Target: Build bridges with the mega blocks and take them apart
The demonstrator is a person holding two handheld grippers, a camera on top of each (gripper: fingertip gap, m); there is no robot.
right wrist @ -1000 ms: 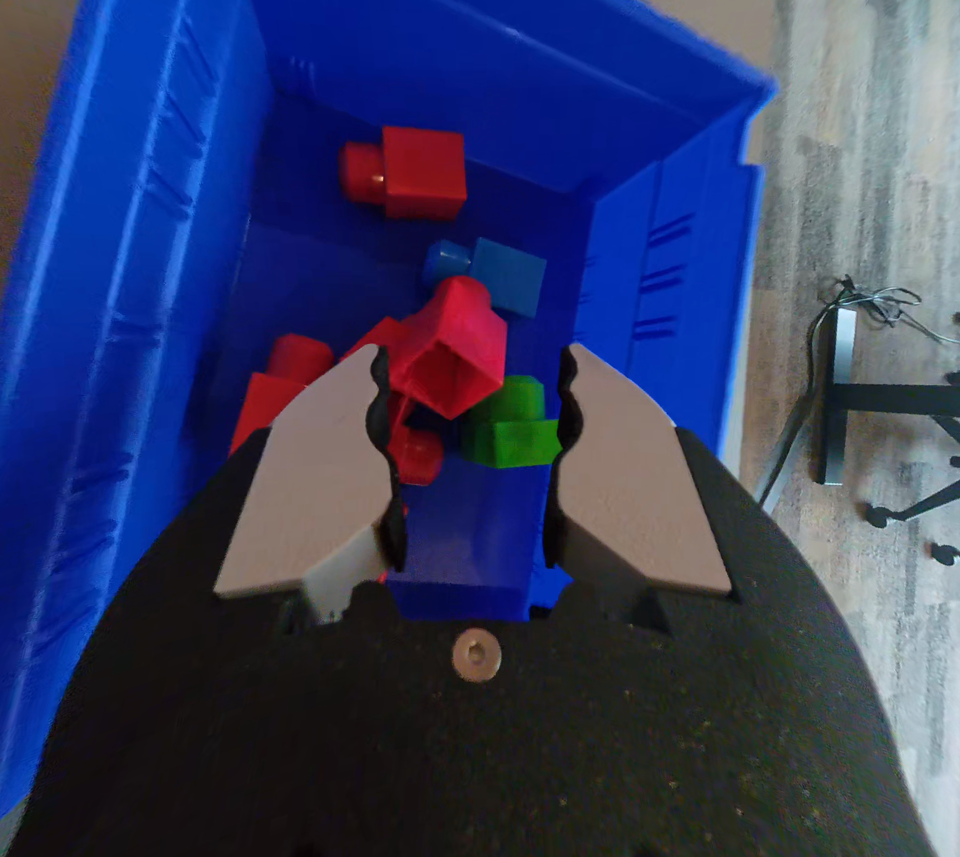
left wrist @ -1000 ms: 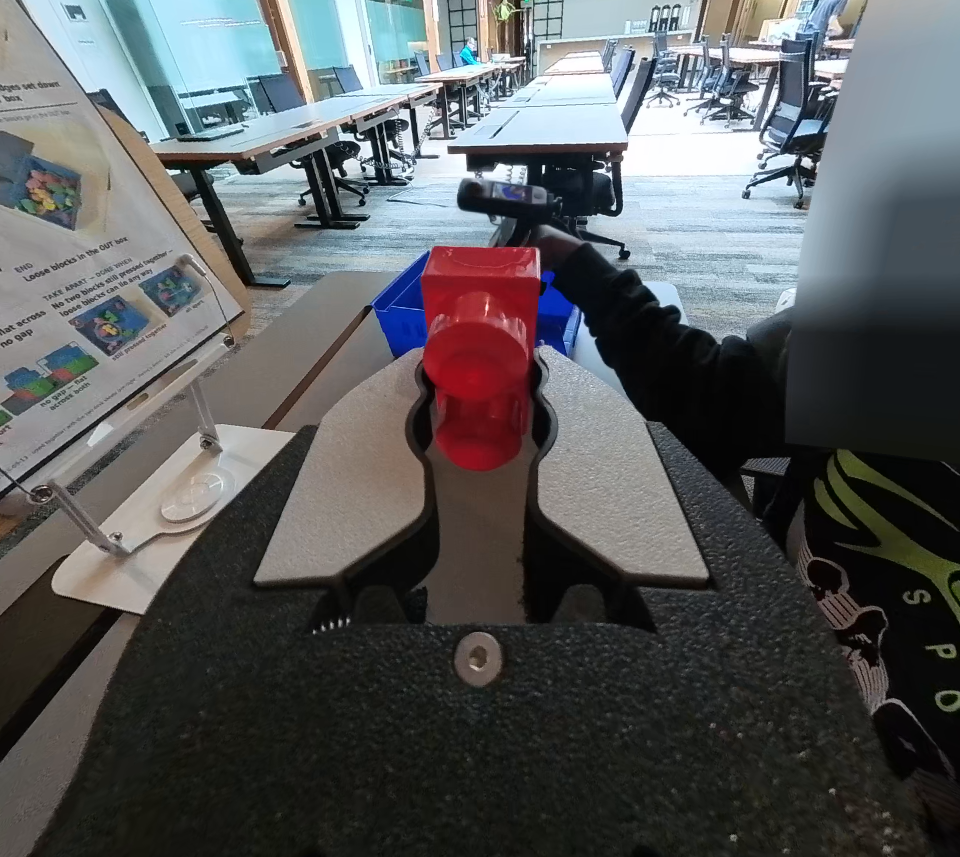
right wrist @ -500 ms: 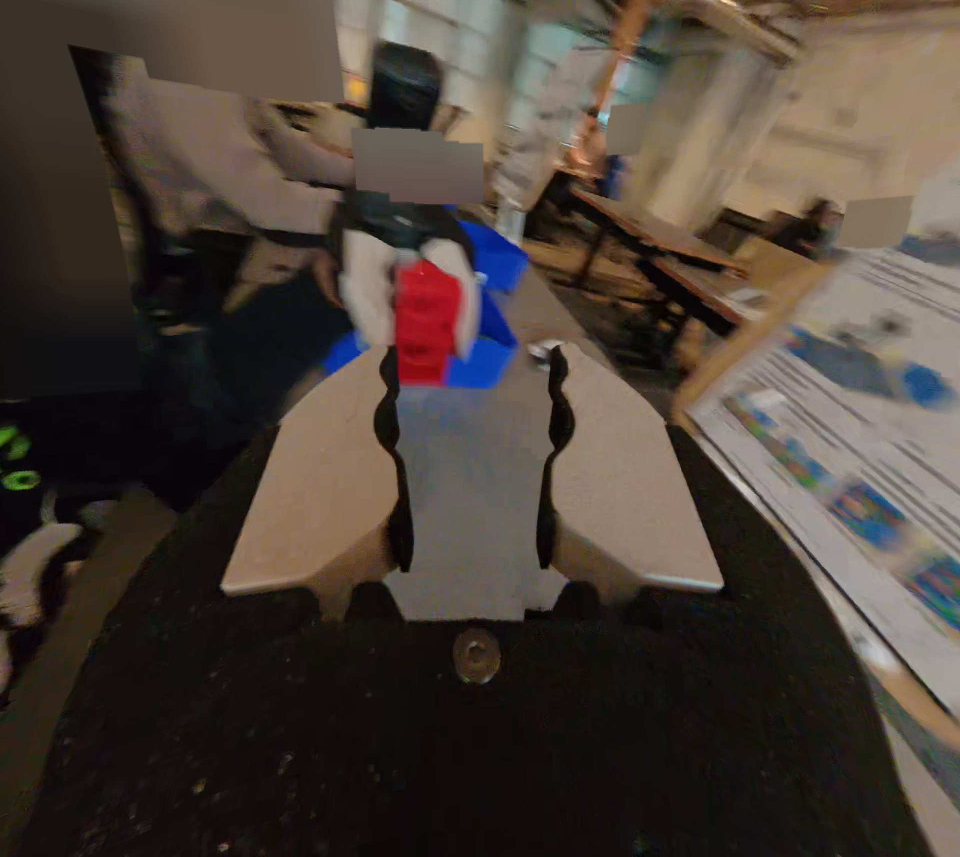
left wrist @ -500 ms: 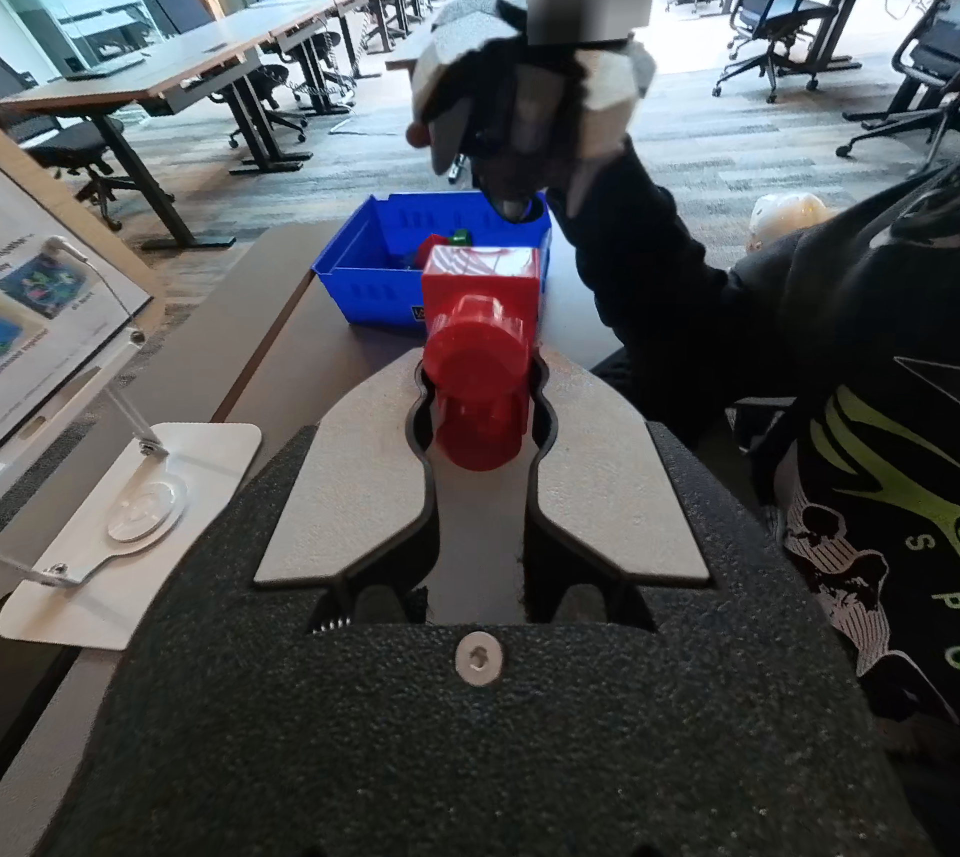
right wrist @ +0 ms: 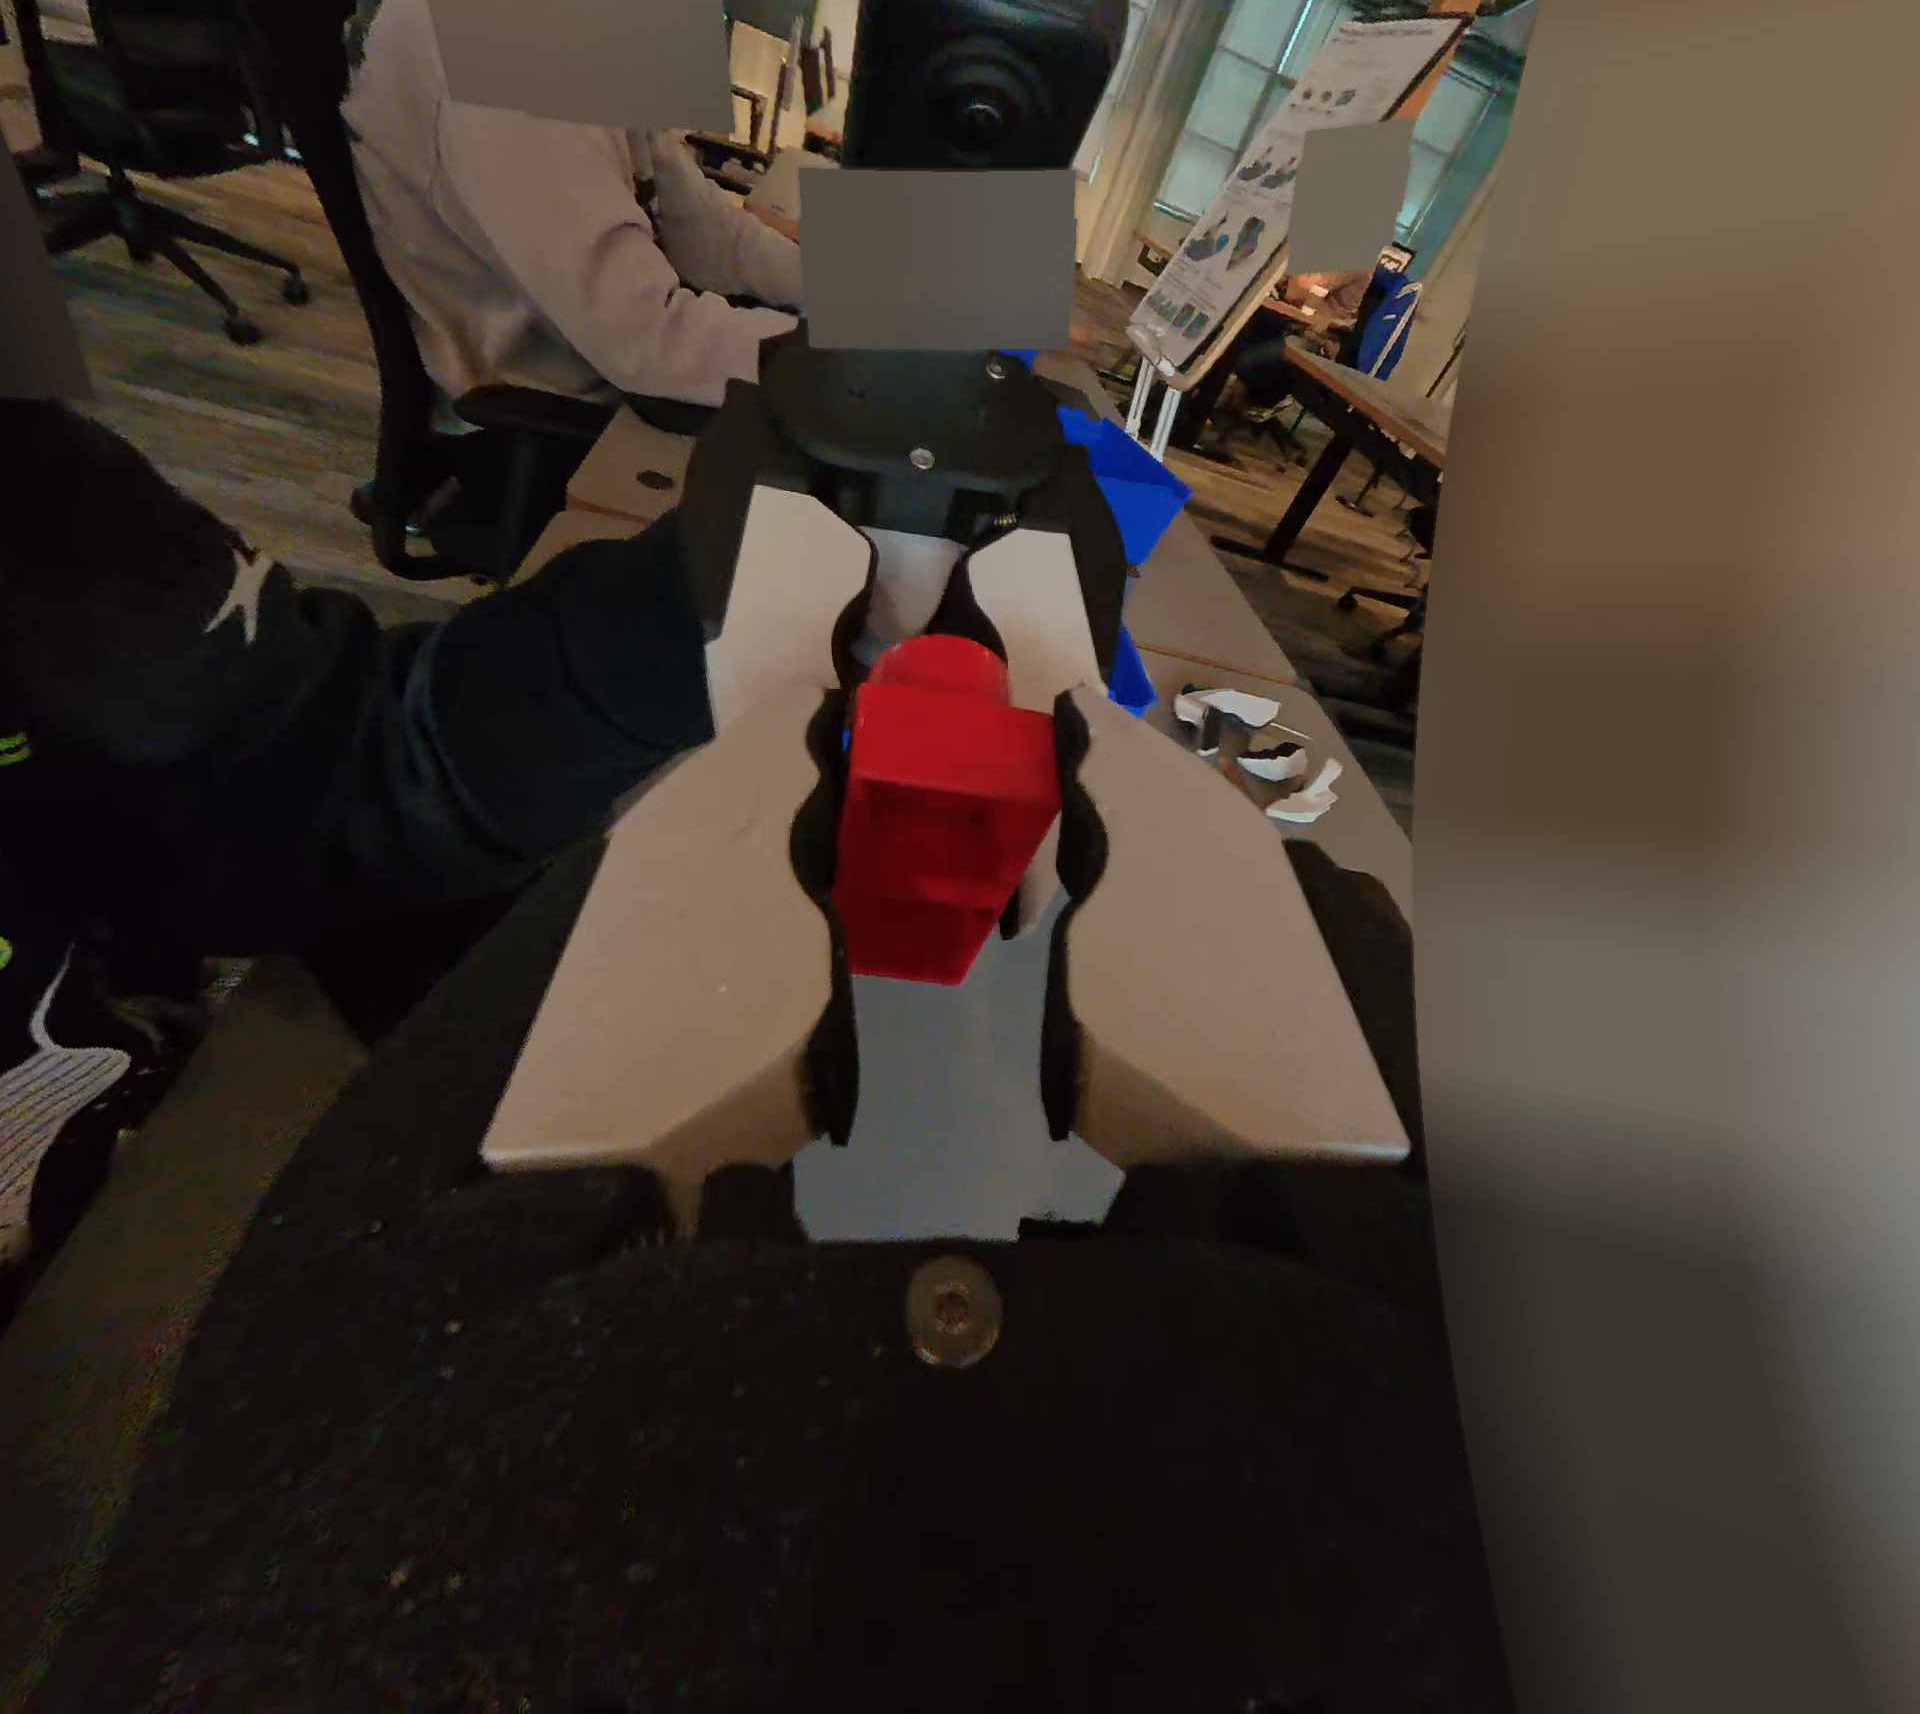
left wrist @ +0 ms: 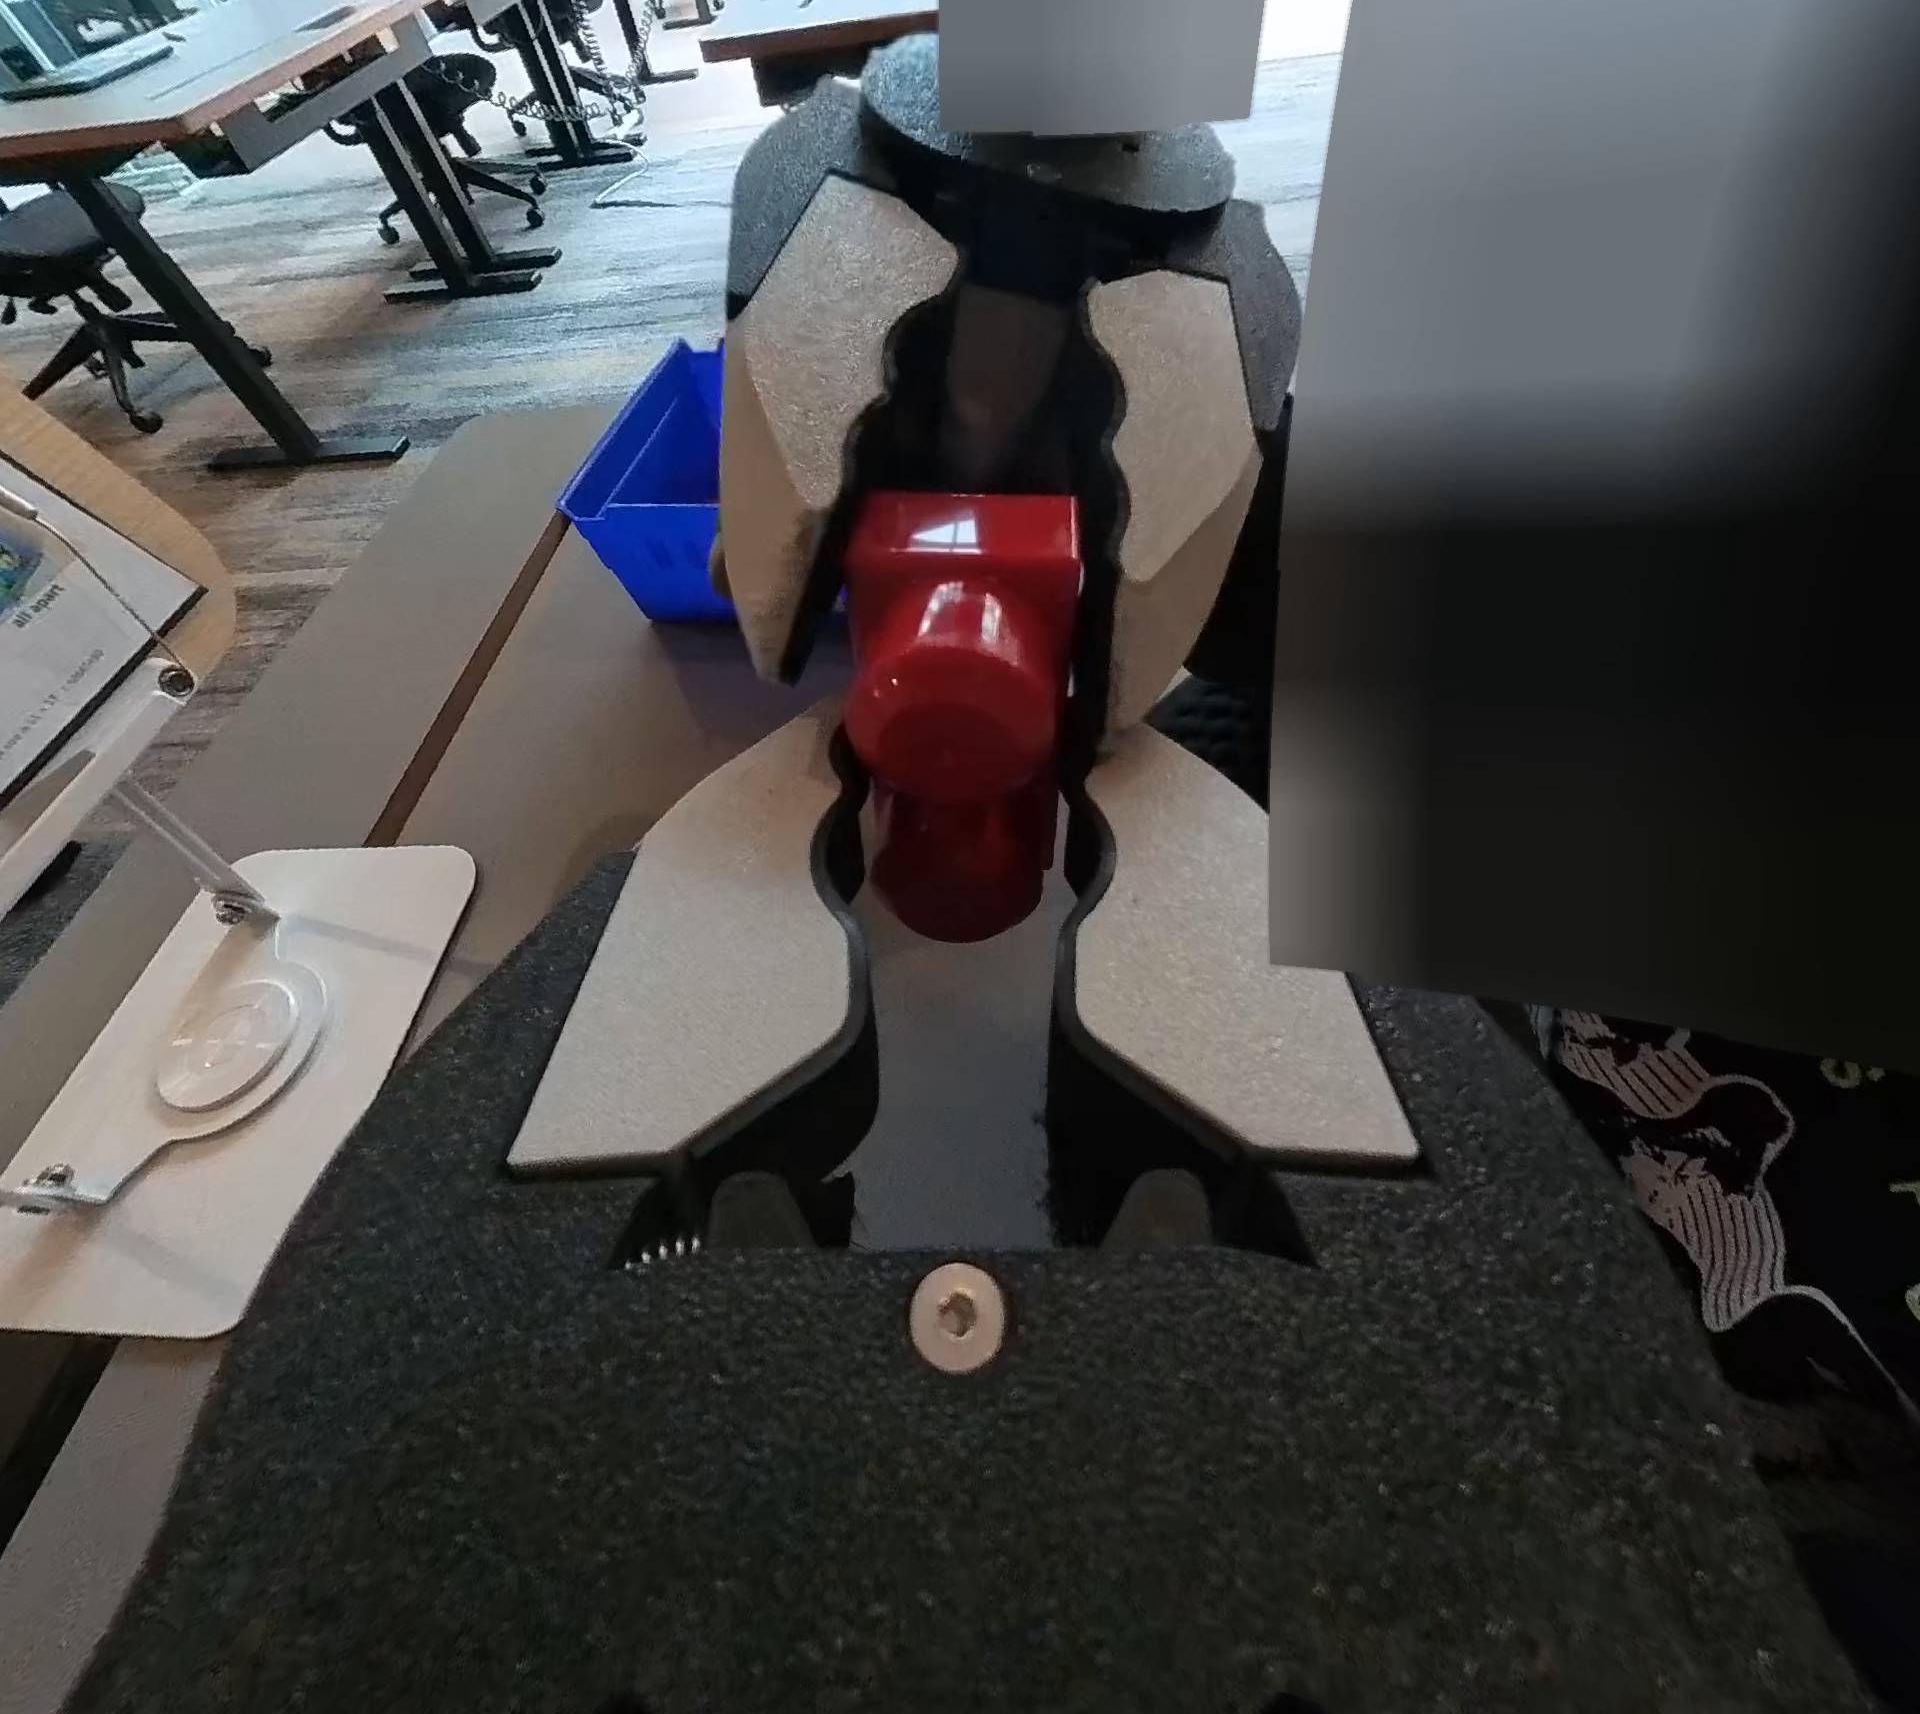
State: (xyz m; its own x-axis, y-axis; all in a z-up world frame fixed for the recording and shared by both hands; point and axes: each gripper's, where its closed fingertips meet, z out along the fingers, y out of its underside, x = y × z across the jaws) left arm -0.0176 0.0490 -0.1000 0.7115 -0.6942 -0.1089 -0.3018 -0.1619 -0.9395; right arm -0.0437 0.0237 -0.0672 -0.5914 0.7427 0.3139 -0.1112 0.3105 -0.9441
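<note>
shows a glossy red mega block held in mid-air between two grippers facing each other tip to tip, above the near part of a brown table. from the left wrist view: a square red body with a bright reflection on its top face, one fat round stud pointing at the camera, and a second round stud directly below it; cannot tell whether one tall block or two joined. clamped at the lower stud end by the left gripper, with grey fingers pressed against both red sides. pinched at the square body by the right gripper, reaching in from the opposite side, with wavy black pads against the block's flanks and jaws closed onto it. from the right wrist view: a hollow underside in darker matte red, with two square open cells one above the other and a round stud poking out past the top edge toward the left gripper. behind, a blue bin on the table, partly hidden by the right gripper. at the left, the white metal foot of a stand carrying a printed instruction sheet. beside the left gripper in the right wrist view, a dark sleeve.
</note>
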